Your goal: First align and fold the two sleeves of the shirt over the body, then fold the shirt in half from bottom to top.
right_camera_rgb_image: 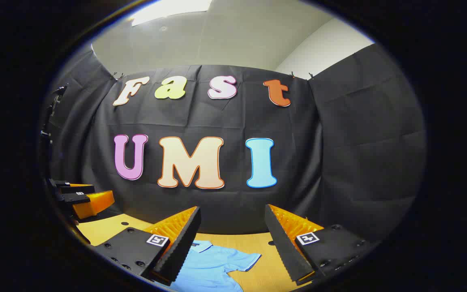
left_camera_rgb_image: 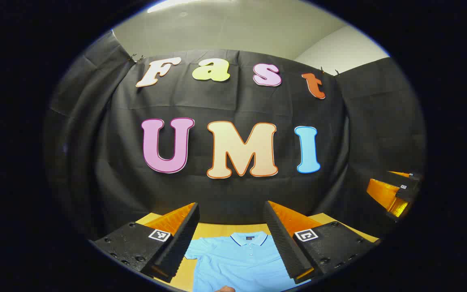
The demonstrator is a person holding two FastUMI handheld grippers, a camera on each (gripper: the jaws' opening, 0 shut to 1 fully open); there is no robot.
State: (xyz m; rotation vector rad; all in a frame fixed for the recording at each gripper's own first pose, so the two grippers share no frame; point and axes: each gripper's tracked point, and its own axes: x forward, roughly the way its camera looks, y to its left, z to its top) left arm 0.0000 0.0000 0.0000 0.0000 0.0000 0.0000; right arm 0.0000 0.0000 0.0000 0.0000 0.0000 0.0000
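A light blue polo shirt (left_camera_rgb_image: 237, 261) lies flat on the wooden table (left_camera_rgb_image: 217, 229), collar toward the back wall. My left gripper (left_camera_rgb_image: 231, 243) hovers above it, open, with the collar and chest between its fingers. In the right gripper view the shirt (right_camera_rgb_image: 211, 265) shows its collar and one short sleeve spread out to the right. My right gripper (right_camera_rgb_image: 231, 247) is open and held above the table, nothing between its fingers. The right gripper (left_camera_rgb_image: 395, 192) appears far right in the left gripper view; the left gripper (right_camera_rgb_image: 81, 198) appears at the left in the right gripper view.
The table (right_camera_rgb_image: 258, 243) ends at the black cloth wall close behind the shirt. Bare wood lies to the right of the spread sleeve. A sliver of a hand (left_camera_rgb_image: 225, 288) shows at the bottom edge of the left gripper view.
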